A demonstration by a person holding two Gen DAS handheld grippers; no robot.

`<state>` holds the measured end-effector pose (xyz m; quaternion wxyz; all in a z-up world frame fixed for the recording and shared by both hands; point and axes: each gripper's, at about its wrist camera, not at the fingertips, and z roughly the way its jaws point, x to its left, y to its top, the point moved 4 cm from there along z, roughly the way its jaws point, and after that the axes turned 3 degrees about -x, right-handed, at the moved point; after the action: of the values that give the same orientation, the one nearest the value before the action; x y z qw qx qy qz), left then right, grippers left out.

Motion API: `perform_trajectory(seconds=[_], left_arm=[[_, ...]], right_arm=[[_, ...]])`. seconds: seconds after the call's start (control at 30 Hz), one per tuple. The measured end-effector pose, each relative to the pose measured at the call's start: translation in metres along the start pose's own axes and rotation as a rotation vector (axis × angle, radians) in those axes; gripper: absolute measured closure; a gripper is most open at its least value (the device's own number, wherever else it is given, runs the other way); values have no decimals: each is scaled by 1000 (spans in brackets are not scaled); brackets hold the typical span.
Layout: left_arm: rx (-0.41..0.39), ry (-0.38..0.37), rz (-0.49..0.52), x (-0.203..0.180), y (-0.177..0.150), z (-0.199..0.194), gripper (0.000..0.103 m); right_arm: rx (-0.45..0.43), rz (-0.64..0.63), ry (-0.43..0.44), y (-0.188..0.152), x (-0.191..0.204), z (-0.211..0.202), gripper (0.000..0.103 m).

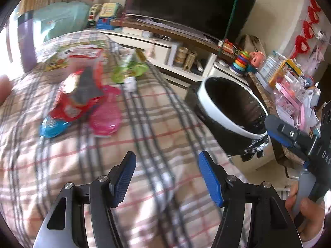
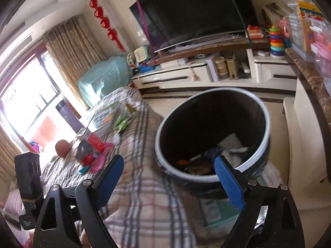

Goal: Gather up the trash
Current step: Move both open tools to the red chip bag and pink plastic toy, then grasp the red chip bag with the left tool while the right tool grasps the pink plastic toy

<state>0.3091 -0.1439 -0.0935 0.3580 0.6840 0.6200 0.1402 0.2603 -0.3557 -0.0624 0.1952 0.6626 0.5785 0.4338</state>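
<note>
Trash lies on a plaid cloth (image 1: 157, 136): a red wrapper (image 1: 79, 101), a pink wrapper (image 1: 106, 115), a blue wrapper (image 1: 52, 127), a white paper ball (image 1: 130, 83) and green packaging (image 1: 129, 71). My left gripper (image 1: 166, 177) is open and empty above the cloth, short of the pile. A white-rimmed bin with a black liner (image 1: 233, 111) stands right of the cloth. In the right wrist view my right gripper (image 2: 168, 183) is open and empty, next to the bin (image 2: 213, 132), which holds some scraps (image 2: 198, 163). The right gripper also shows in the left wrist view (image 1: 289, 136).
A TV (image 2: 192, 14) sits on a low white cabinet (image 2: 198, 76) behind. Toys, a stacking ring tower (image 2: 276, 41) and boxes crowd a marble ledge (image 2: 310, 78) at right. A book (image 2: 105, 117) and a brown ball (image 2: 63, 147) lie on the cloth. A window is at left.
</note>
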Motion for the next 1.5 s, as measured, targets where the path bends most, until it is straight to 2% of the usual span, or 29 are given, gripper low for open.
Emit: perform_trajectory(seconds=[0.33, 0.7, 0.9, 1.0, 1.27, 1.37, 1.43, 1.5], left_arm=[[-30, 63, -64, 46, -13, -36, 40], [-53, 122, -101, 74, 0, -35, 40], [-65, 158, -78, 86, 15, -25, 40], [-60, 174, -51, 90, 24, -15, 34], [-97, 213, 15, 96, 44, 3, 34], [-118, 206, 50, 96, 46, 7, 44], [-107, 182, 58, 97, 45, 11, 62], [-99, 172, 66, 99, 45, 16, 67]], right_arm=[[58, -31, 41, -32, 39, 19, 12], [91, -53, 70, -48, 69, 36, 12], [94, -62, 73, -49, 75, 42, 12], [95, -58, 82, -48, 78, 46, 12], [121, -65, 97, -47, 86, 61, 13], [131, -68, 104, -47, 89, 68, 18], [131, -65, 104, -45, 90, 73, 23], [141, -63, 110, -44, 92, 80, 26]])
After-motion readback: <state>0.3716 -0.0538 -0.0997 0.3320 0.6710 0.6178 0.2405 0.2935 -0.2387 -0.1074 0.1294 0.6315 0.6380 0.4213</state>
